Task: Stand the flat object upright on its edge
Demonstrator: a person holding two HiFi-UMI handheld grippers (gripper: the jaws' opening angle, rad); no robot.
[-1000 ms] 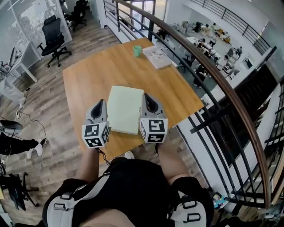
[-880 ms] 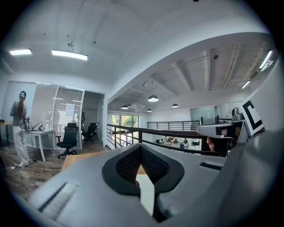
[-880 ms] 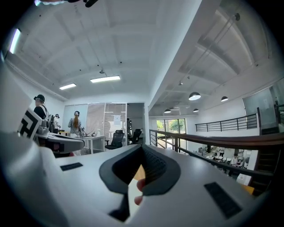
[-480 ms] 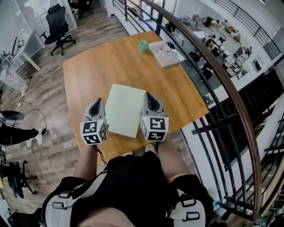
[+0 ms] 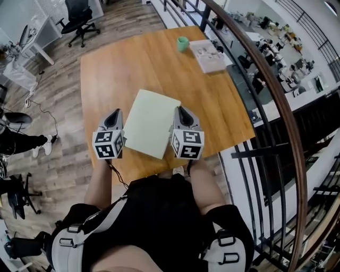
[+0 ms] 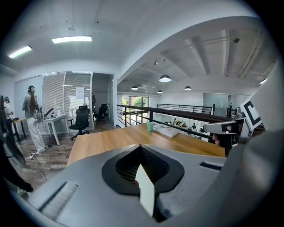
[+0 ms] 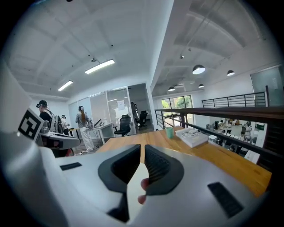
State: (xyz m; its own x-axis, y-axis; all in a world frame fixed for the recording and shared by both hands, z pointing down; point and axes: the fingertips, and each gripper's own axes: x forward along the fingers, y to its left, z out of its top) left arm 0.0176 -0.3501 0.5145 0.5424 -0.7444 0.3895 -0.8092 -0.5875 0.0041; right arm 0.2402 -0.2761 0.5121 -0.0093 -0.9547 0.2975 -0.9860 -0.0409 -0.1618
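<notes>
A pale green flat board (image 5: 151, 123) lies flat on the wooden table (image 5: 106, 69) near its front edge. My left gripper (image 5: 116, 113) sits along the board's left side and my right gripper (image 5: 179, 109) along its right side. Whether either touches the board I cannot tell. In the left gripper view the left gripper (image 6: 140, 146) is shut with nothing between its tips. In the right gripper view the right gripper (image 7: 141, 148) shows a thin slit. Its jaws have just been opening, with nothing between them. Both gripper views miss the board, which their own bodies hide.
A small green cup (image 5: 182, 43) and a white book-like stack (image 5: 208, 55) stand at the table's far end. A dark railing (image 5: 265, 90) runs along the table's right side above a drop. An office chair (image 5: 79, 16) and people stand to the far left.
Both grippers have sunk lower beside the board, which stays flat between them. The right gripper's jaws have parted a little.
</notes>
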